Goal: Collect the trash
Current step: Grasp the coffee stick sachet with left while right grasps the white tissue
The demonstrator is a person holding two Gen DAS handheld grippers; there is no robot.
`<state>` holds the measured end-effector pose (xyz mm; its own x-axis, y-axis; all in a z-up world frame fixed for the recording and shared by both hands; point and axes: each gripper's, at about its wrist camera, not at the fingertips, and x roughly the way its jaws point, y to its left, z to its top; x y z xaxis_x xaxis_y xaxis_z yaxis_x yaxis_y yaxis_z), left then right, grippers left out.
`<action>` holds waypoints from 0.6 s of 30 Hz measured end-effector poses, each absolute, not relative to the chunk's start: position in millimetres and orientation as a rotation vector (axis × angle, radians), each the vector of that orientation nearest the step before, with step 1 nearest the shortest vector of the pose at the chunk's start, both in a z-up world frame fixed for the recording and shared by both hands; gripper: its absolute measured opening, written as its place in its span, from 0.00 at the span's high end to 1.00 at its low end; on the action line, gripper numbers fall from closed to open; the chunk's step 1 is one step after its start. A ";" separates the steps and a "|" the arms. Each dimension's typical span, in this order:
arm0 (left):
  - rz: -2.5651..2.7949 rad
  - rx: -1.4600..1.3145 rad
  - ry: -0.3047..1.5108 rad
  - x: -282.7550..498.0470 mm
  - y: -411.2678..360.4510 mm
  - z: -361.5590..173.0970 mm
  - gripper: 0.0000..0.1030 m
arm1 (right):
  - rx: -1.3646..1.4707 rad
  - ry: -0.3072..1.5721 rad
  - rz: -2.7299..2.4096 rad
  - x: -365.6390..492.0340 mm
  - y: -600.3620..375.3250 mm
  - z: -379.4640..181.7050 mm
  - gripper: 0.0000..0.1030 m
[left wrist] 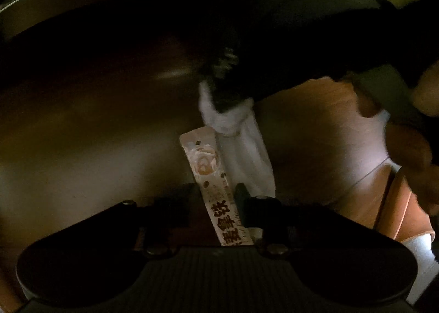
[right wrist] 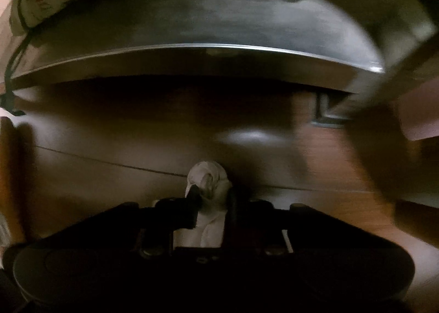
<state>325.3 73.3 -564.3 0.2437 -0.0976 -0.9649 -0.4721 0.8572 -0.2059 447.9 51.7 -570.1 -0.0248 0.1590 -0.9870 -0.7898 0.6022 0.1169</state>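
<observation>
White crumpled tissue is pinched between the right gripper's fingers, low over brown wood-grain floor. The left gripper is closed on a long printed sachet wrapper, its far end just beside the tissue. Ahead of both grippers runs a dark metal-edged furniture base; the floor between lies in shadow.

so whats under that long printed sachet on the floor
The printed sachet lies across a white tissue on the wooden floor. Its near end sits between the left claw fingers; whatever lies beneath there is hidden.
</observation>
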 end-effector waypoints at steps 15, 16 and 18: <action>0.277 -0.558 1.312 321.5 89.3 -552.4 0.82 | -0.563 1.430 0.754 439.8 -14.9 -529.9 0.85; 0.280 -0.562 1.306 318.8 88.1 -546.1 0.82 | -0.561 1.426 0.758 437.9 -18.3 -520.8 0.85; 0.285 -0.555 1.294 315.8 90.2 -534.4 0.82 | -0.560 1.409 0.762 432.1 -22.4 -501.2 0.85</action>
<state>315.8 90.2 -534.4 0.2637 -0.1052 -0.9589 -0.4978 0.8366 -0.2287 432.1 -22.4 -501.2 -0.0030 0.1370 -0.9906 -0.7539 0.6505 0.0922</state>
